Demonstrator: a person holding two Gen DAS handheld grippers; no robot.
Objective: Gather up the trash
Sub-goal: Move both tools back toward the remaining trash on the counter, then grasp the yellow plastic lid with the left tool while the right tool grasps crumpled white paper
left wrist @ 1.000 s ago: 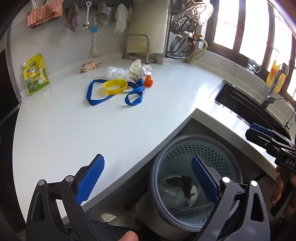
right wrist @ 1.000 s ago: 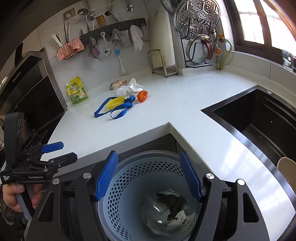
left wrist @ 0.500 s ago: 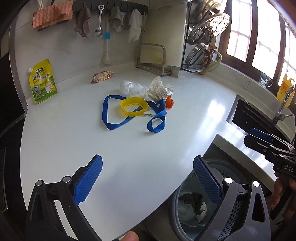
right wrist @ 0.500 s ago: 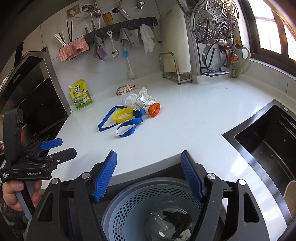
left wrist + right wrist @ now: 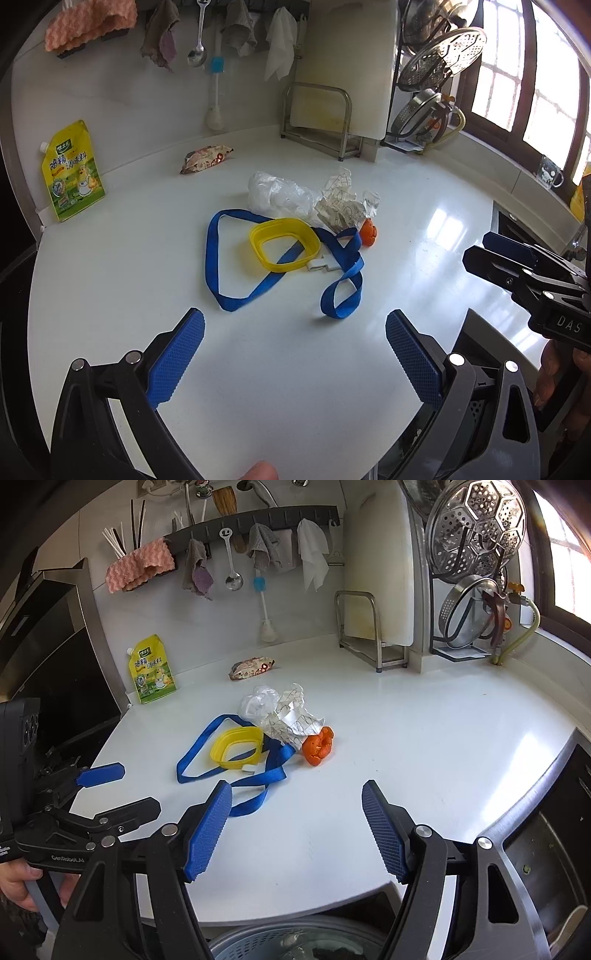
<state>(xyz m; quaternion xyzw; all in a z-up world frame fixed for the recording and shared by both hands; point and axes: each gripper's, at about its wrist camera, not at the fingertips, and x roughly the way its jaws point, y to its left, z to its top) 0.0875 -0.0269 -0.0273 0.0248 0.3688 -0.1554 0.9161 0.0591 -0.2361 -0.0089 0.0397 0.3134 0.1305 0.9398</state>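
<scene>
A: Left wrist view first: what does the left gripper (image 5: 293, 354) have?
B: Nothing. Its blue pads stand wide apart over bare white countertop (image 5: 110, 295). Just beyond lies the trash: a blue strap (image 5: 218, 269) looped under a yellow plastic ring (image 5: 284, 243), clear crumpled plastic (image 5: 277, 194), a crumpled wrapper (image 5: 340, 206), and an orange peel (image 5: 368, 232) half hidden behind the strap.
A: And the right gripper (image 5: 297, 823)?
B: Also spread wide and empty. Its left pad covers part of the strap's near loop.
A: The bin?
B: Only the perforated basket's rim (image 5: 258, 938) shows, cut off at the bottom edge below the counter; its contents are hard to make out.
</scene>
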